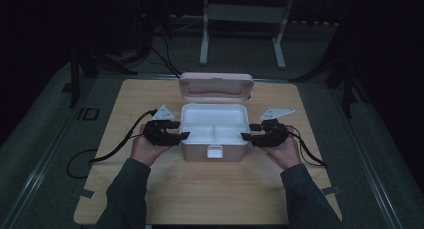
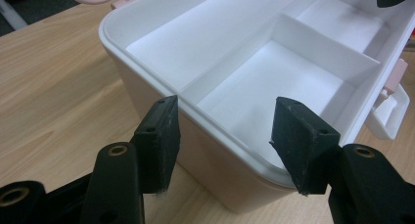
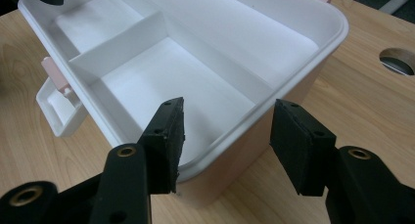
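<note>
A pink lunch box [image 1: 215,151] stands open in the middle of the wooden table, its lid [image 1: 216,85] tipped up at the back. Its white inner tray [image 2: 254,87] [image 3: 161,77] has three empty compartments. My left gripper [image 1: 183,136] [image 2: 225,136] is open, its jaws straddling the box's left wall, one inside and one outside. My right gripper [image 1: 245,136] [image 3: 226,131] is open in the same way over the right wall. A white front latch [image 1: 215,151] [image 2: 391,114] [image 3: 56,109] hangs at the front.
The wooden table top [image 1: 150,94] has a round hole [image 3: 399,61] near the box's right side. Black cables [image 1: 112,151] trail from both grippers. A white metal stand [image 1: 240,19] rises beyond the table's far edge, with dark floor around it.
</note>
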